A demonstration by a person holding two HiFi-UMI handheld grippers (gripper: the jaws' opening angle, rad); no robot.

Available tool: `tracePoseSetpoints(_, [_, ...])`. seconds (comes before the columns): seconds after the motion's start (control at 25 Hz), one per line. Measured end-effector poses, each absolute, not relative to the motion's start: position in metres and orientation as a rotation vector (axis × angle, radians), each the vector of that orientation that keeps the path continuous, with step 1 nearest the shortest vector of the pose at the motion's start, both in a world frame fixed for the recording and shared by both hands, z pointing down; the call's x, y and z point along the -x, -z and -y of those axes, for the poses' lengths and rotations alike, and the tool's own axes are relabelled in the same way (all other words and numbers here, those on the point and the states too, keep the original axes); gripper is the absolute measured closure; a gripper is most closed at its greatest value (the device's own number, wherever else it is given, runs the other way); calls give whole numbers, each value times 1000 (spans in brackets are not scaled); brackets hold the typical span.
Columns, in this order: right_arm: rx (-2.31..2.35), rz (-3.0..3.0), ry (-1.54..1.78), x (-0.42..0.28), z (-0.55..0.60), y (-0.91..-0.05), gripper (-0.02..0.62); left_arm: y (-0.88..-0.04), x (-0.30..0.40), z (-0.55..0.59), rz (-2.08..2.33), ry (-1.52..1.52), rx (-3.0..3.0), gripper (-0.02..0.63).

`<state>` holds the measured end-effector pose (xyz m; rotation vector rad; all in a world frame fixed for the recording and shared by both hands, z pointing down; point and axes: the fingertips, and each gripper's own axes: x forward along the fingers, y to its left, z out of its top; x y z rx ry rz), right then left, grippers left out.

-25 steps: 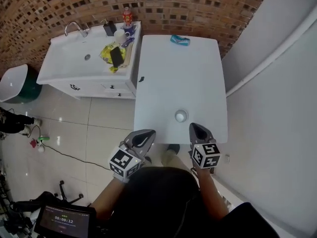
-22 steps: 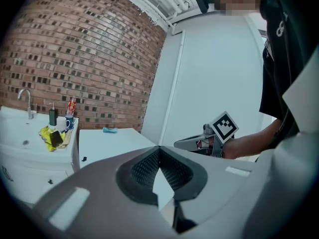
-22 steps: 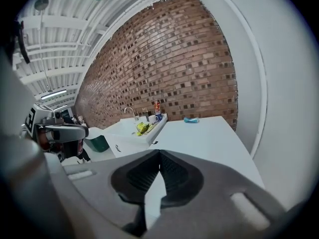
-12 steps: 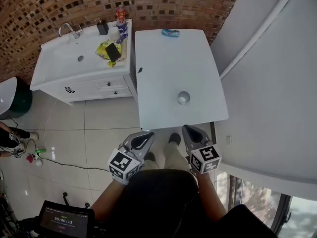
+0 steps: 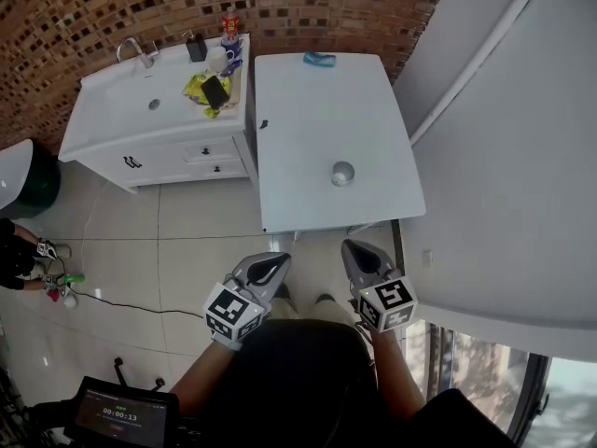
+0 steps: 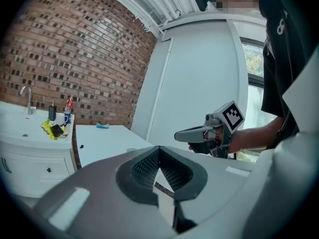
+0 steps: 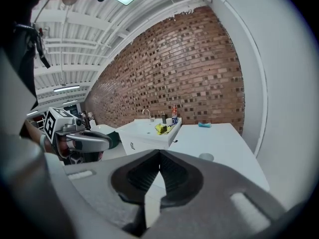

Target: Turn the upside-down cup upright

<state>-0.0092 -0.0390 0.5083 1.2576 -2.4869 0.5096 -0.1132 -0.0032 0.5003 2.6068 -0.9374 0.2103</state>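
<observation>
- The small round grey cup (image 5: 342, 173) stands mouth-down on the white rectangular table (image 5: 308, 119), in the table's right half and nearer its near edge than its far one.
- The left gripper (image 5: 270, 267) and the right gripper (image 5: 359, 253) hang off the table's near edge, above the glossy pale floor tiles (image 5: 187, 241), well apart from the cup. Each has its jaws pressed together at the tips with nothing between them.
- Likely trouble: closed jaws that reach the cup would shove it instead of taking it. The tabletop looks smooth and hard, so I judge the cup would slide easily.
- The cup sits fairly near the table's right and near edges, so a push could send it off onto the tiles.
- The cup's wall looks smooth and curved, and a shallow or off-centre pinch could let it squirt out or twist during the flip. Its material is too small to tell.
- Setting it down tilted could leave it rolling on its side.
- The jaw pads are dark, ribbed and V-notched inside grey moulded shells.
- A white glossy washbasin cabinet (image 5: 140, 124) stands just beside the table's left side, against a rough red brick wall (image 5: 93, 17).
- A small teal object (image 5: 319, 60) lies at the table's far edge, well apart from the cup.
</observation>
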Motion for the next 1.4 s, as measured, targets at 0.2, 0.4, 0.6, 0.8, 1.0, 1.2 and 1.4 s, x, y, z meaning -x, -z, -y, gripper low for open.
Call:
tracePoseSetpoints(0.2, [-1202, 2521, -516, -11, 19, -512, 601, -500, 87, -11, 961, -242, -2595, 591])
tracePoseSetpoints(0.4, [-1179, 2560, -571, -52, -6, -522, 603, -506, 45, -36, 1001, -276, -2579, 591])
tracePoseSetpoints(0.6, [-1134, 2567, -569, -81, -32, -532, 602, -508, 19, -66, 1047, -307, -2550, 591])
tracePoseSetpoints(0.8, [-1124, 2573, -609, -100, -55, -537, 602, -505, 3, -90, 1058, -326, -2550, 591])
tracePoseSetpoints(1.0, [-1118, 2586, -584, -96, -69, -530, 602, -501, 3, -106, 1052, -320, -2571, 591])
tracePoseSetpoints(1.2, [-1125, 2580, -558, -80, -88, -520, 603, -496, 16, -124, 1034, -300, -2597, 591])
tracePoseSetpoints(1.4, [-1091, 2569, -595, -46, -122, -511, 603, -491, 43, -157, 1035, -268, -2603, 591])
